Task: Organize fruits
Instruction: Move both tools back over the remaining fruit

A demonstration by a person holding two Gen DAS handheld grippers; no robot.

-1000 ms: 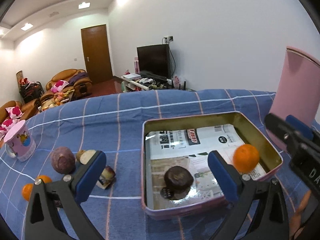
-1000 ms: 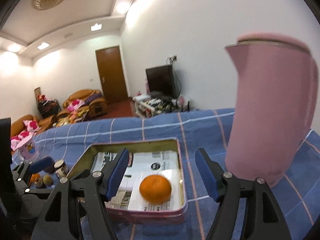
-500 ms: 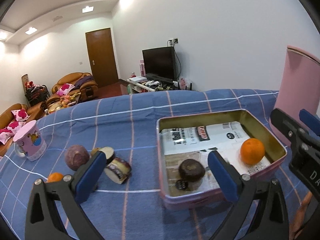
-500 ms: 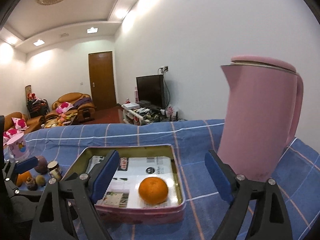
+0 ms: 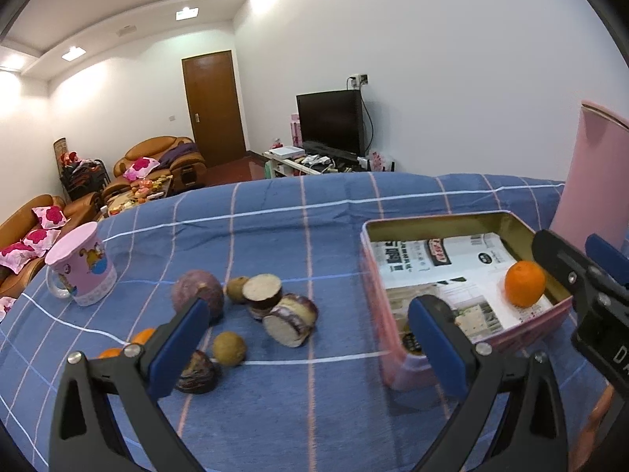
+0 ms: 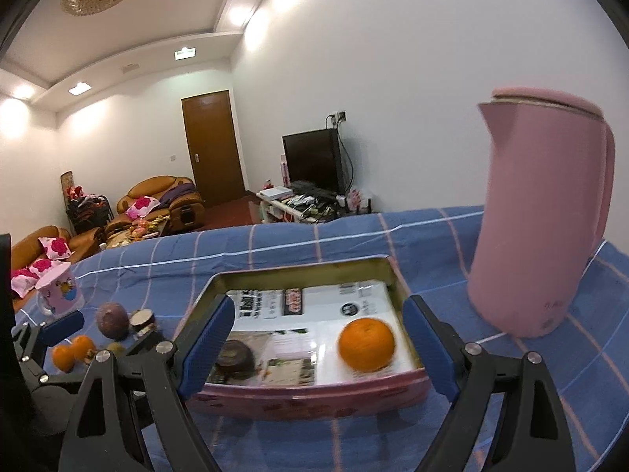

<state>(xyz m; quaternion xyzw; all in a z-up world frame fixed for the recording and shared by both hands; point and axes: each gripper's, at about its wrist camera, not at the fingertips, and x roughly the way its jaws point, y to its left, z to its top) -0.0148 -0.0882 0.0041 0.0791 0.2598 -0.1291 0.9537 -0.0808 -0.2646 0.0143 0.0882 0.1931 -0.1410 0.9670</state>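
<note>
- Two tools in play, both empty.
- Left wrist view: shows left gripper [image 5: 310, 310] spread wide, nothing between pads, aimed down over loose fruit on blue checked cloth [image 5: 314, 413], left of tin [image 5: 432, 218].
- Same view, loose pile mid-cloth: whole purple fruit [image 5: 196, 291], two cut halves [image 5: 291, 318] touching, small brown fruit [image 5: 230, 348], dark piece [image 5: 198, 369] just beside left pad, small oranges [image 5: 143, 336] partly hidden behind that finger.
- Also there: orange [image 5: 525, 283] at tin's near-right corner; mug [image 5: 80, 269] towards cloth's left edge, pink kettle [image 5: 597, 181] past tin's right side. Neither is fruit, so probably staying put.
- Right wrist view: shows right gripper [image 6: 318, 314], jaws just been opening, now wide and clear of the orange, which sits beyond the pads on the paper lining, untouched.
- Same view: dark fruit [image 6: 235, 356] at tin's near-left corner.
- Judging by layout: tin used as collection point, left tool parked over pile for next pick, wide opening fit for the purple fruit.
</note>
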